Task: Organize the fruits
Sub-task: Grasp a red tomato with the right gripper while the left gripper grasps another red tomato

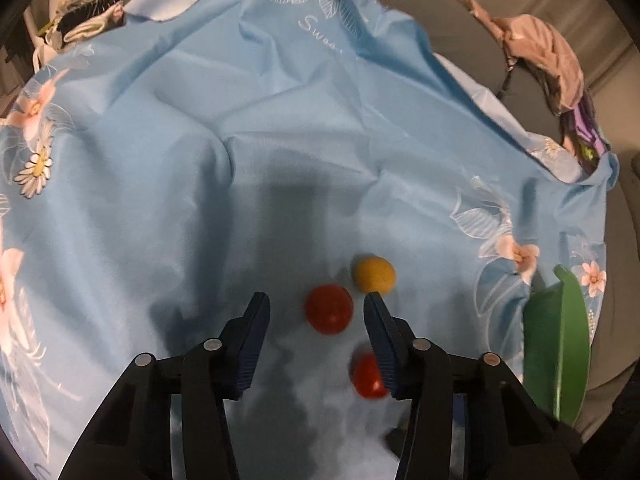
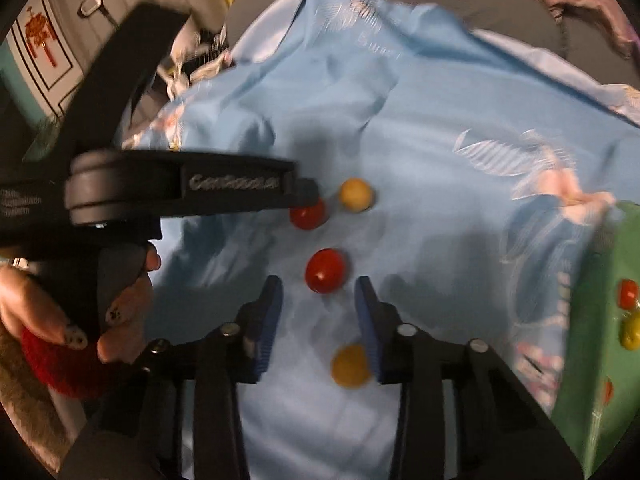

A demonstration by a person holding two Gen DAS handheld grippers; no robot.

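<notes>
Small round fruits lie on a light blue flowered cloth point(image 1: 280, 140). In the left wrist view my left gripper point(image 1: 314, 304) is open, with a red fruit point(image 1: 329, 309) between its fingertips, a yellow fruit point(image 1: 374, 275) just beyond and a second red fruit point(image 1: 366, 376) against the right finger. In the right wrist view my right gripper point(image 2: 318, 290) is open around a red fruit point(image 2: 325, 271); a yellow fruit point(image 2: 350, 366) lies nearer, by the right finger. Farther off lie a red fruit point(image 2: 307, 214) and a yellow fruit point(image 2: 356, 195), at the left gripper's point(image 2: 310, 192) tip.
A green plate point(image 1: 560, 344) sits at the right edge of the cloth; in the right wrist view the plate point(image 2: 596, 320) holds red and yellow fruits point(image 2: 628, 312). Crumpled pink cloth point(image 1: 540, 48) lies at the back right. A hand point(image 2: 72, 320) holds the left gripper.
</notes>
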